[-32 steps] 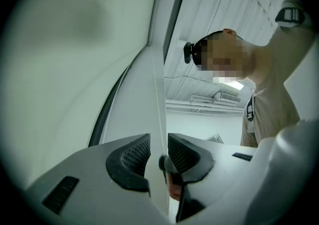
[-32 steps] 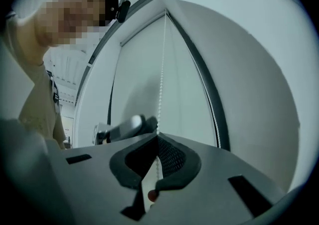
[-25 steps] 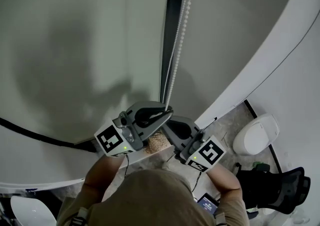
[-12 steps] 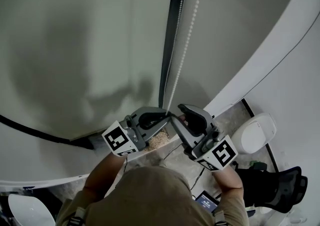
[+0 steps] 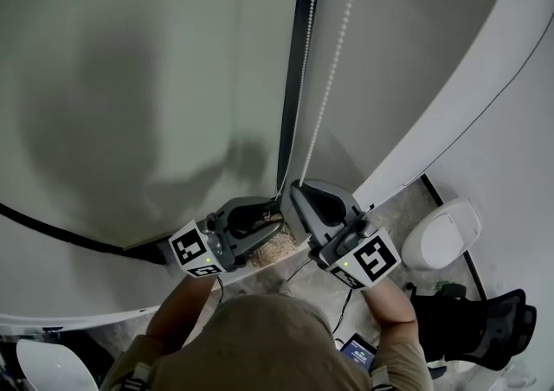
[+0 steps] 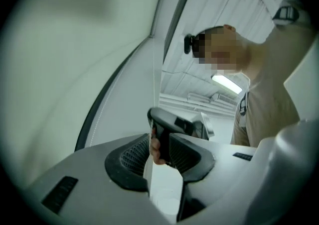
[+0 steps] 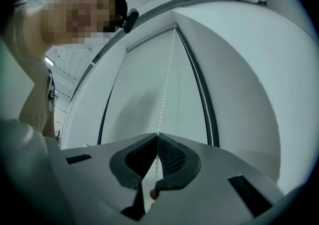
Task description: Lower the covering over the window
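One chain point(image 7: 163, 92) in R tool point(image 7: 158, 135)

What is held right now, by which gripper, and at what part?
The right gripper is shut on the bead chain, pinching one strand low down. The left gripper holds nothing between its jaws, which have just been opening.

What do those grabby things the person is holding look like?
The left tongs and right tongs are grey plastic with dark ribbed pads. Each carries a white cube printed with black square markers, plus a tiny green light. Thin black cables trail underneath. The person wears a beige shirt.
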A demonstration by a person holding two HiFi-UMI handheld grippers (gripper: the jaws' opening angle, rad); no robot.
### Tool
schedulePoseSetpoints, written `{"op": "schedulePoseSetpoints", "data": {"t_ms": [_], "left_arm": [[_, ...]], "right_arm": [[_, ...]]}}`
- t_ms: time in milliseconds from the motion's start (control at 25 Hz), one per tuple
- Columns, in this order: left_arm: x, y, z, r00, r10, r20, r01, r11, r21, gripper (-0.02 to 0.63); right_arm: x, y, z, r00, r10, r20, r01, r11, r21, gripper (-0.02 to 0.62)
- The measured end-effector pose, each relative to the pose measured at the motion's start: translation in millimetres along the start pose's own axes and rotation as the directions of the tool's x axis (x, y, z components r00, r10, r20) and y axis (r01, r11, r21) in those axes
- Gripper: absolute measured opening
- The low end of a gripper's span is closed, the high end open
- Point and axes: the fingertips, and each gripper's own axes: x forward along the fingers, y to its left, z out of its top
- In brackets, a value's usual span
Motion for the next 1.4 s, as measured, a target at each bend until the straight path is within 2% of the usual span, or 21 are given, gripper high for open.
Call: {"op": "schedulePoseSetpoints", "data": {"t_ms": [80, 160, 280, 360, 400, 440, 600, 640, 680, 720, 800, 880, 1000, 1040, 1080, 1120, 1240, 1320, 1400], "left_arm": [[-3, 6, 22, 0.998, 0.02, 0.059, -0.02, 1.0, -0.006, 0.115], [13, 5, 42, 0.998, 0.031, 0.058, -0.035, 0.997, 0.069, 0.115], [42, -1, 51, 0.997, 0.061, -0.039, -0.052, 0.976, 0.213, 0.118], [45, 1, 50, 0.991, 0.099, -0.093, -0.072, 0.963, 0.26, 0.117], [45, 2, 49, 0.99, 0.103, -0.094, -0.075, 0.962, 0.263, 0.048], [45, 3, 50, 0.992, 0.097, -0.083, -0.073, 0.965, 0.253, 0.029], [41, 5, 48, 0.993, 0.106, -0.044, -0.093, 0.969, 0.228, 0.025], [39, 7, 45, 0.993, 0.112, -0.045, -0.099, 0.969, 0.226, 0.025], [36, 10, 40, 0.992, 0.116, -0.052, -0.102, 0.97, 0.219, 0.025], [33, 13, 34, 0.991, 0.118, -0.063, -0.103, 0.973, 0.209, 0.025], [28, 16, 19, 0.99, 0.111, -0.091, -0.093, 0.98, 0.178, 0.025], [26, 7, 2, 0.988, 0.091, -0.123, -0.072, 0.986, 0.148, 0.025], [28, -19, -19, 0.987, 0.054, -0.15, -0.037, 0.993, 0.113, 0.025], [28, -23, -21, 0.989, 0.046, -0.141, -0.031, 0.994, 0.105, 0.025], [27, -25, -21, 0.99, 0.046, -0.131, -0.032, 0.994, 0.1, 0.025], [26, -25, -20, 0.991, 0.051, -0.125, -0.038, 0.994, 0.106, 0.025], [16, -25, -20, 0.99, 0.045, -0.131, -0.026, 0.989, 0.145, 0.026], [5, -26, -13, 0.995, 0.01, -0.1, 0.002, 0.993, 0.117, 0.152], [-1, -27, 0, 0.998, 0.01, -0.058, -0.004, 0.995, 0.104, 0.152]], "right_arm": [[-4, 2, -32, 0.997, 0.02, -0.08, -0.016, 0.998, 0.053, 0.011], [-11, 8, -69, 0.986, 0.057, -0.156, -0.041, 0.993, 0.108, 0.011], [-17, 24, -81, 0.983, 0.089, -0.163, -0.067, 0.988, 0.139, 0.011], [-12, 37, -78, 0.983, 0.101, -0.152, -0.08, 0.987, 0.141, 0.011], [-10, 40, -78, 0.984, 0.104, -0.147, -0.083, 0.986, 0.147, 0.011], [-11, 41, -77, 0.985, 0.104, -0.141, -0.083, 0.985, 0.15, 0.011], [-27, 38, -68, 0.99, 0.101, -0.101, -0.093, 0.992, 0.081, 0.012], [-32, 36, -63, 0.992, 0.099, -0.081, -0.093, 0.993, 0.07, 0.039], [-36, 33, -56, 0.995, 0.089, -0.055, -0.085, 0.994, 0.071, 0.091], [-37, 27, -47, 0.997, 0.072, -0.026, -0.07, 0.994, 0.08, 0.114], [-33, 16, -27, 0.999, 0.038, 0.025, -0.04, 0.995, 0.091, 0.12], [-25, 14, -11, 0.998, 0.044, 0.044, -0.047, 0.996, 0.079, 0.12], [-17, 25, -1, 0.996, 0.092, 0.017, -0.093, 0.995, 0.047, 0.118], [-15, 28, 0, 0.995, 0.096, -0.002, -0.096, 0.995, 0.028, 0.098], [-14, 30, 1, 0.996, 0.091, -0.02, -0.091, 0.996, 0.004, 0.042], [-13, 31, 0, 0.996, 0.082, -0.035, -0.083, 0.996, -0.018, 0.026], [-10, 28, -3, 0.998, 0.045, -0.039, -0.047, 0.998, -0.049, 0.017], [-14, 22, -18, 0.998, 0.035, -0.053, -0.035, 0.999, 0.004, 0.015], [-23, 25, -51, 0.99, 0.068, -0.125, -0.056, 0.994, 0.099, 0.015]]}}
